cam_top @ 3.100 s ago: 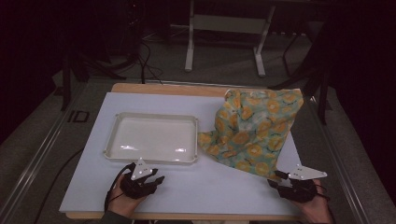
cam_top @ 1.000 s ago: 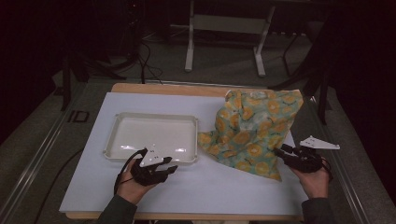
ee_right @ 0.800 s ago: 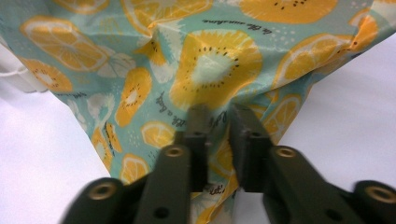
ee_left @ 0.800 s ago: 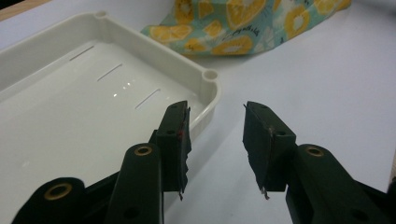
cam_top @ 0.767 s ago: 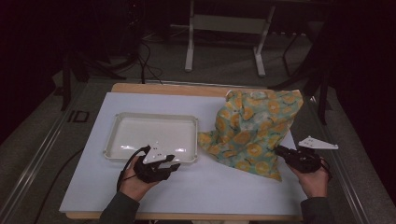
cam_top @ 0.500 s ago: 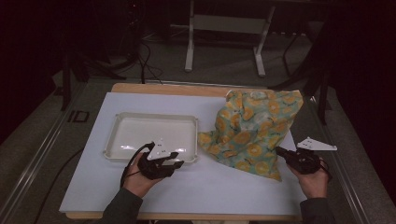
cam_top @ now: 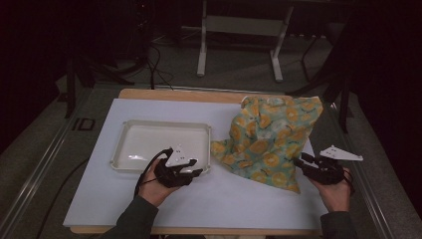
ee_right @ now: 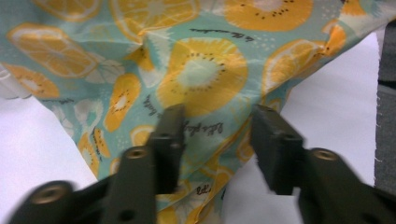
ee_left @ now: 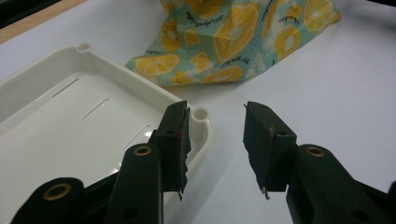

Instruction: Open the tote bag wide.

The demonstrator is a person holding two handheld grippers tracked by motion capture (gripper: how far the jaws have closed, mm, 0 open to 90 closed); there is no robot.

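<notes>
A teal cloth (cam_top: 271, 142) printed with orange fruit slices lies bunched on the right half of the white table. My right gripper (cam_top: 301, 160) sits at the cloth's near right edge. In the right gripper view its jaws (ee_right: 217, 130) have just been opening and stand apart, with the cloth (ee_right: 201, 70) lying between and under them, not pinched. A white tray (cam_top: 117, 154) rests on the left half of the table. My left gripper (cam_top: 196, 172) is open at the tray's near right corner (ee_left: 201, 114), pointing toward the cloth (ee_left: 233, 37), with nothing between its jaws (ee_left: 217, 135).
The white tabletop (cam_top: 234, 199) lies bare between the two hands and along the front edge. A wooden strip (cam_top: 164, 93) borders the far edge. Beyond it stands a metal frame (cam_top: 239, 45) on a dark floor with cables.
My left hand has slid right along the tray's front rim toward the cloth. The right hand has stayed at the cloth's near right edge. Three seconds ago both hands were nearer the table's front edge.
</notes>
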